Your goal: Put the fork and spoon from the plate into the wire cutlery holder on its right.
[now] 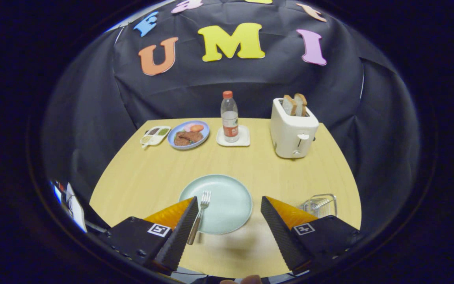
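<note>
A pale green plate (227,201) lies on the wooden table just ahead of my fingers. A metal fork (200,215) rests on the plate's left side, tines pointing away, its handle hanging over the near rim right beside my left finger (185,227). The wire cutlery holder (320,205) stands to the right of the plate, partly hidden behind my right finger (278,225). My gripper (230,199) is open, fingers wide apart over the plate's near half, with nothing between them. I see no spoon on the plate.
At the back of the table (152,177) stand a white toaster (293,132) with two bread slices, a water bottle (229,116) on a white coaster, a blue plate of food (189,135) and a small sauce tray (155,135).
</note>
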